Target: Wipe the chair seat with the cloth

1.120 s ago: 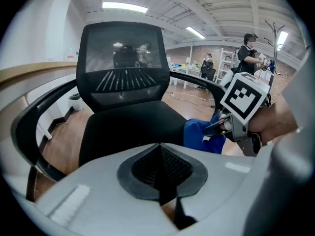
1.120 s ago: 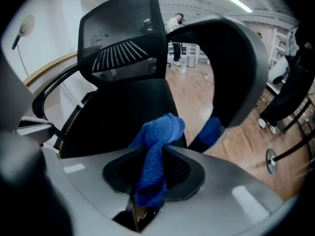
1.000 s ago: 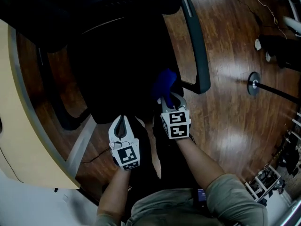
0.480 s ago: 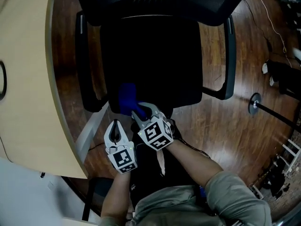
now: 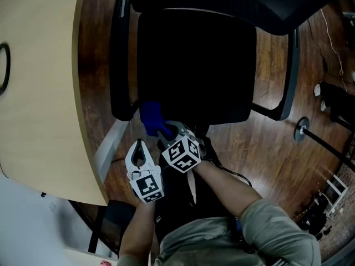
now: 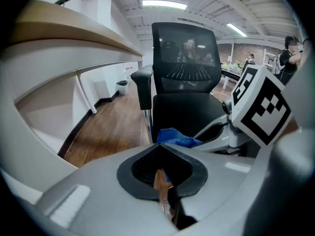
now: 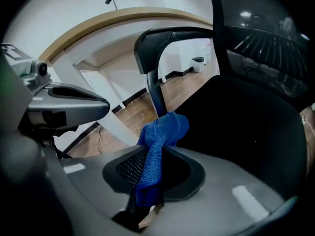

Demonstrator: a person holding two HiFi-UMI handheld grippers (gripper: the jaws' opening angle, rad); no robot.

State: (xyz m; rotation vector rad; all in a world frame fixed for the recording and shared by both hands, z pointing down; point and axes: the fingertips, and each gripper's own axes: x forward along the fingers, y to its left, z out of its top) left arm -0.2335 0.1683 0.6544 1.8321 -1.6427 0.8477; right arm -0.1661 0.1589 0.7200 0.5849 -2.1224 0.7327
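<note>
The black office chair seat (image 5: 194, 65) fills the middle of the head view. A blue cloth (image 5: 151, 117) sits at the seat's near left corner, pinched in my right gripper (image 5: 166, 131). In the right gripper view the cloth (image 7: 158, 141) runs up from between the pads of the right gripper (image 7: 152, 176) and bunches over the seat (image 7: 246, 127) edge. My left gripper (image 5: 138, 144) hovers just left of it, off the seat above the floor, jaws together and empty. In the left gripper view the left gripper (image 6: 162, 176) sees the cloth (image 6: 174, 136) and the seat (image 6: 187, 112) ahead.
A curved pale wood desk (image 5: 39, 93) stands close on the left, its metal leg (image 5: 111, 148) beside the left gripper. The chair's armrests (image 5: 119, 60) (image 5: 288, 71) flank the seat, and its mesh backrest (image 6: 184, 58) rises behind. A floor stand base (image 5: 302, 129) lies right.
My right gripper carried the cloth from the seat's near right side, by the right armrest, across to its near left corner. The left gripper shifted left with it. The head camera swung, so the chair sits straighter.
</note>
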